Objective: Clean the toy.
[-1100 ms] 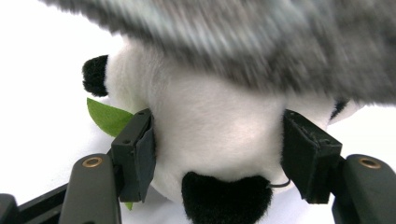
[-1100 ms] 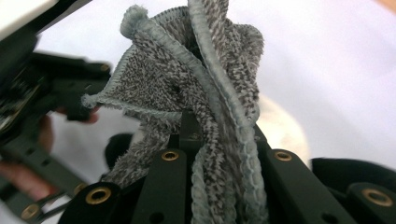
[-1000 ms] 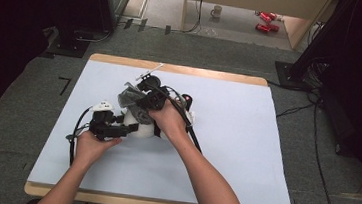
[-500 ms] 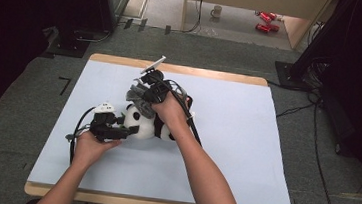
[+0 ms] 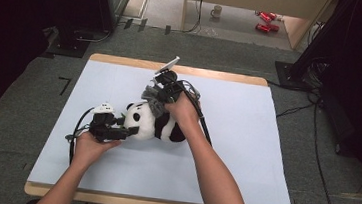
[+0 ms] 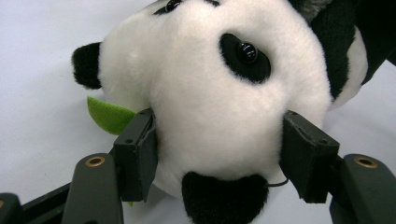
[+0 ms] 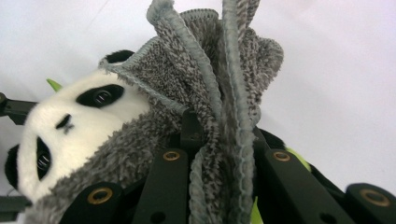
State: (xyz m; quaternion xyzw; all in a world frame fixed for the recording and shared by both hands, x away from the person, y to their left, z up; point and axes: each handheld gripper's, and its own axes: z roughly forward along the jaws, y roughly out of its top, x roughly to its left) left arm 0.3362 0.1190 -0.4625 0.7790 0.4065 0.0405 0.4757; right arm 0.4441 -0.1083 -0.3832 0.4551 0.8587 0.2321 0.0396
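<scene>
A black and white panda plush lies on its side on the white table cover. My left gripper is at its left, and its pads squeeze both sides of the panda's head. A green leaf sticks out by the left pad. My right gripper is just beyond the panda and is shut on a bunched grey towel cloth. The cloth drapes onto the top of the panda's head.
The table's wooden edge runs along the far side. A cable trails from the right gripper across the cover. On the floor beyond are a mug, red cans and black equipment stands.
My right hand has moved toward the far right with the grey cloth, and more of the panda's body shows. The left gripper has kept its hold and place.
</scene>
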